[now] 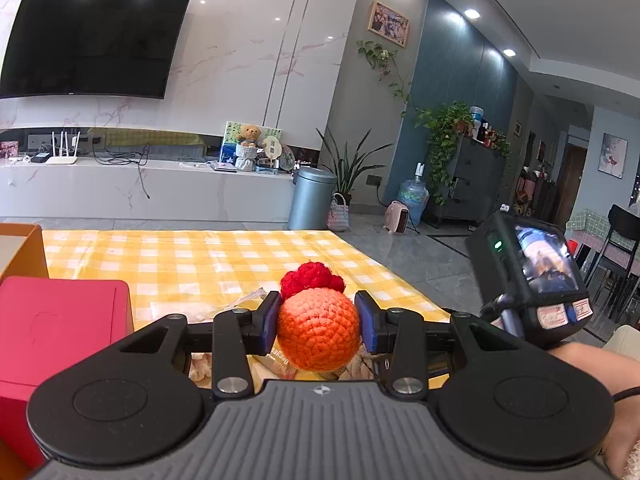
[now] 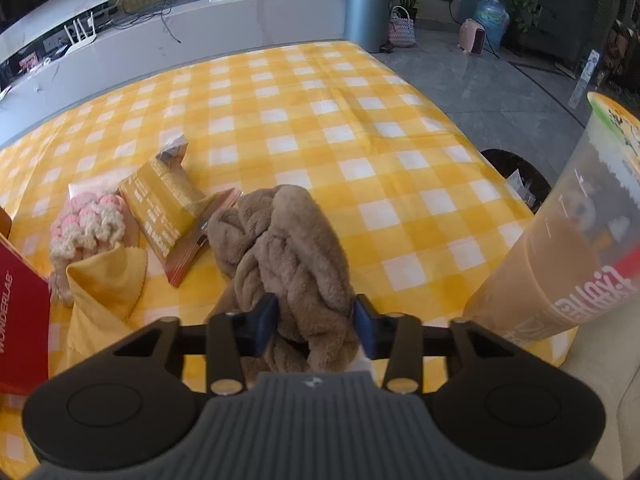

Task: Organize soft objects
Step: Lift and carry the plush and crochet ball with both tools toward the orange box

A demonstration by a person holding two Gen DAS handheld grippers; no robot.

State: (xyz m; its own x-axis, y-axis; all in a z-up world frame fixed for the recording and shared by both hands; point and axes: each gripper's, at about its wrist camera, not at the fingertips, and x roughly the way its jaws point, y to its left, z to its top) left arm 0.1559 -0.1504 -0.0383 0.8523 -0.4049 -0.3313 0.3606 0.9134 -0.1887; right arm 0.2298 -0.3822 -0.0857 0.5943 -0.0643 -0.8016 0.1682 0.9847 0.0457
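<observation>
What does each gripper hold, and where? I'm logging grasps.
Left gripper: orange crochet ball, pinched across its sides. Right gripper: brown braided plush, gripped at its near end.

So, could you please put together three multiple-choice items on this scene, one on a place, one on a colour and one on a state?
1. Where does the pink and cream crocheted piece lie?
A. on the checked tablecloth, left of the yellow packet
B. inside the grey bin
C. between the right gripper's fingers

2. What colour is the tuft on top of the orange crocheted ball?
A. blue
B. red
C. white

3. What state is the right gripper in?
A. wide open over bare cloth
B. shut on the brown plush toy
C. shut on a red box

Answers: 1 A, it rests on the cloth beside the packet in the right wrist view. 2 B, a red tuft sits above the ball held in the left gripper. 3 B, both blue fingers press into the brown plush.
</observation>
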